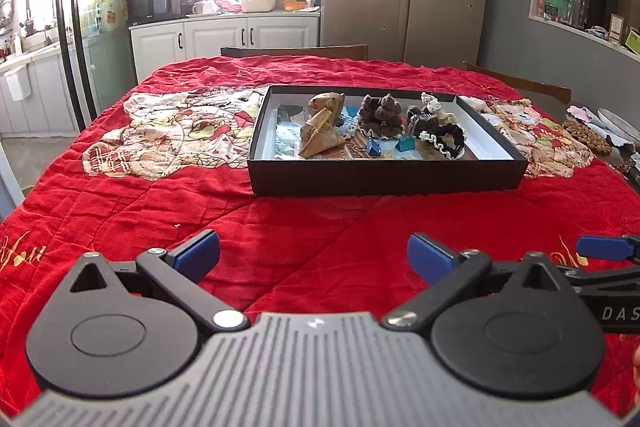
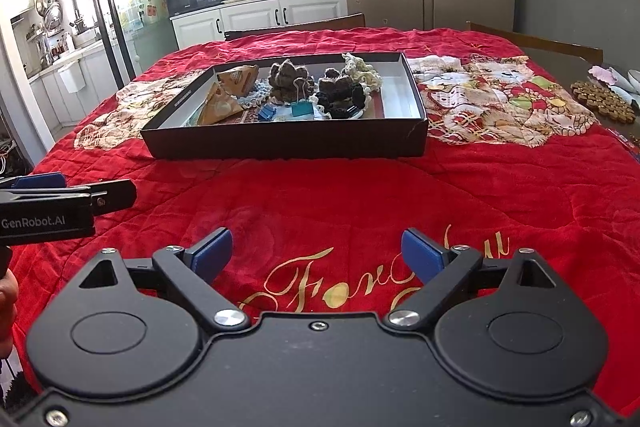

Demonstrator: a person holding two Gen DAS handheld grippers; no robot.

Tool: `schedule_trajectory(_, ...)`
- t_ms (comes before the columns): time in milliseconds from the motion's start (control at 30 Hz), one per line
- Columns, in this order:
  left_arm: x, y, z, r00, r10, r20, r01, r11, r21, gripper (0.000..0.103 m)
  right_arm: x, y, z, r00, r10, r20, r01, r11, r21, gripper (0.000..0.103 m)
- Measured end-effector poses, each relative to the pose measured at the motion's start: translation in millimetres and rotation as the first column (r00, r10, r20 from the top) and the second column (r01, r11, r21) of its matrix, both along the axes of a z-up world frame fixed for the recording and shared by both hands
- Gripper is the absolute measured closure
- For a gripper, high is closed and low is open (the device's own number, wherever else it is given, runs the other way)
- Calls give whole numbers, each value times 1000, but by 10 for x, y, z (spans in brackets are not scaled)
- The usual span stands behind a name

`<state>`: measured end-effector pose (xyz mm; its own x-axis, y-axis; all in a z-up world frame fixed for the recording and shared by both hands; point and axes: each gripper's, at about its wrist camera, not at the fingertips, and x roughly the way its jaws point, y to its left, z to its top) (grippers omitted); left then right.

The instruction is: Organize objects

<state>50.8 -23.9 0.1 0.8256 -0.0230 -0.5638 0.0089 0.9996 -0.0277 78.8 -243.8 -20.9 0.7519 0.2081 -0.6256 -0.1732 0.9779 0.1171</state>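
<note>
A shallow black box (image 1: pixel 384 179) (image 2: pixel 280 145) sits mid-table on the red quilt. It holds tan triangular snack packets (image 1: pixel 320 135) (image 2: pixel 220 105), brown fuzzy hair clips (image 1: pixel 380 113) (image 2: pixel 288 79), a black-and-cream scrunchie (image 1: pixel 448 141) (image 2: pixel 344 97), a cream crochet piece (image 1: pixel 434 105) (image 2: pixel 362 69) and blue and teal binder clips (image 1: pixel 406 146) (image 2: pixel 302 109). My left gripper (image 1: pixel 314 257) is open and empty, well short of the box. My right gripper (image 2: pixel 316 255) is open and empty, beside the left.
The red quilt (image 1: pixel 280 227) (image 2: pixel 480 195) covers the table. A brown beaded mat (image 1: pixel 586 137) (image 2: pixel 602 101) and pale items lie at the table's right edge. Chair backs (image 1: pixel 294 51) stand behind the table; kitchen cabinets and a fridge lie beyond.
</note>
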Motion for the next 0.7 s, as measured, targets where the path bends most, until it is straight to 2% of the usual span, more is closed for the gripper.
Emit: schedule_trajectory(700,-34,-59,-8,999,-34,19,33,999,33,0,-11,17,-8,1000,7,-5,-7,1000,-4,11)
